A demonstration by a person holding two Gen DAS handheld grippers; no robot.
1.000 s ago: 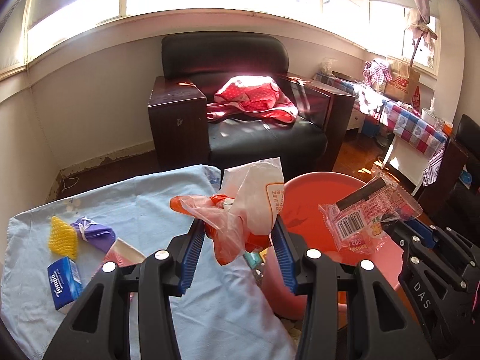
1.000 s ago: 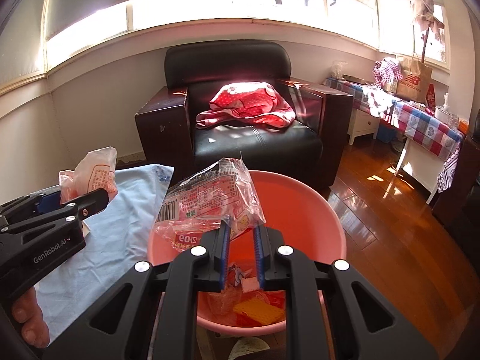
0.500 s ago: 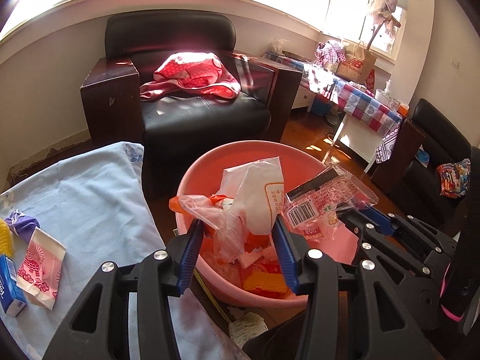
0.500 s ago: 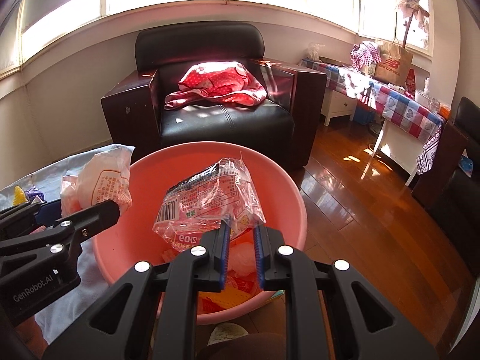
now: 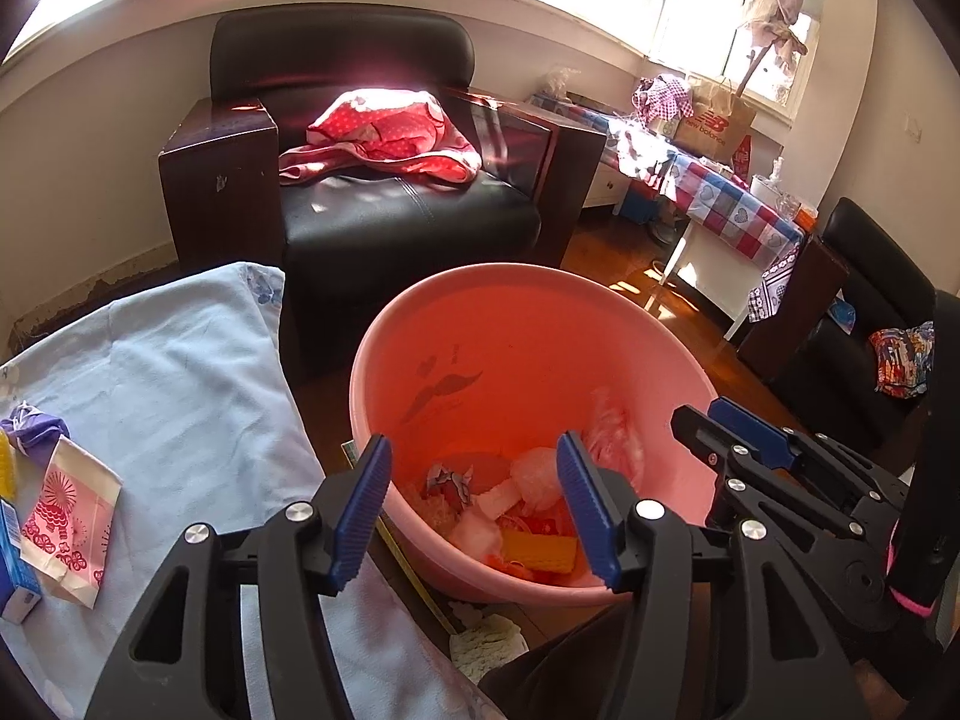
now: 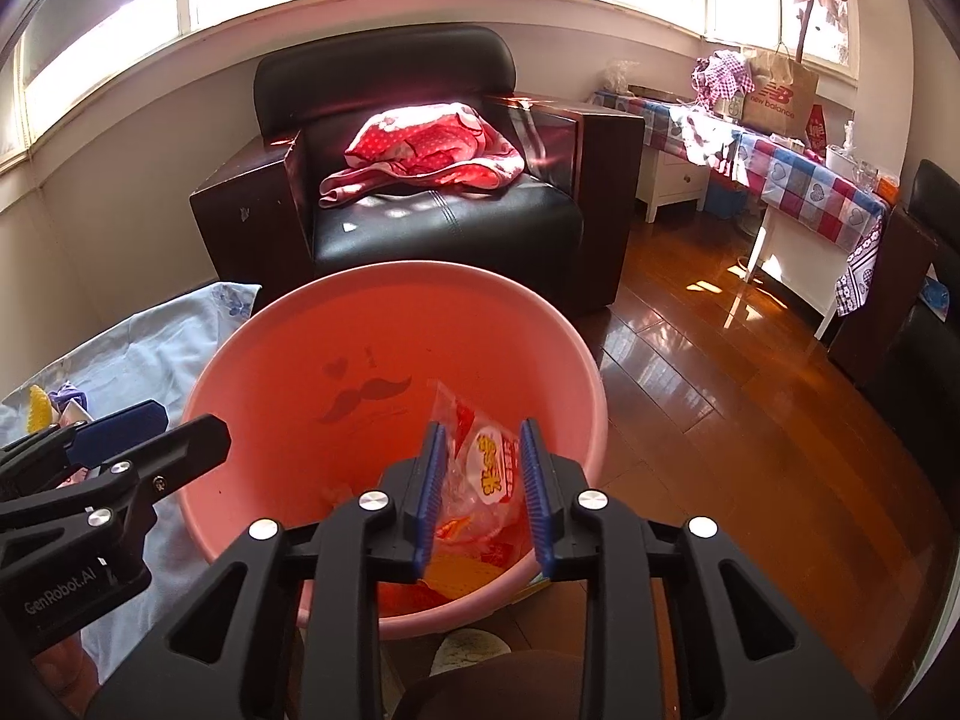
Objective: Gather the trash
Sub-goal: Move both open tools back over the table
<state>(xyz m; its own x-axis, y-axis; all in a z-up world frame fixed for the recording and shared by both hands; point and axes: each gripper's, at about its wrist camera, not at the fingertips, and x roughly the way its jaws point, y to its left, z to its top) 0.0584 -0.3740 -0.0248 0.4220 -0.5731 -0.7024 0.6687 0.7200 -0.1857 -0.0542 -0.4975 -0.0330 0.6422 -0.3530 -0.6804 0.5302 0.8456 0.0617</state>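
Both loads have just gone into the basin (image 5: 660,348). Half a second ago the left hand-held gripper (image 5: 474,507) was clamped on a crumpled white-and-orange bag and the right hand-held gripper (image 6: 480,498) on a clear barcoded wrapper; now both stand over the basin with their jaws apart and nothing between the pads. In the right wrist view a clear wrapper (image 6: 489,468) with red and yellow print shows in the gap between the fingers, but it appears to be loose inside the basin, resting against the inner wall, not pinched. It joins the heap of scraps (image 5: 516,516) at the bottom.

So this drop looks done, and the task is partly through. More trash is left on the blue-clothed surface (image 5: 180,372) beside the basin: at its left edge lie a pink printed packet (image 5: 69,513), a blue box (image 5: 15,570) touching it, a purple bundle (image 5: 36,429) and a sliver of something yellow (image 5: 6,468). The likely next move is a swing back left to fetch these.
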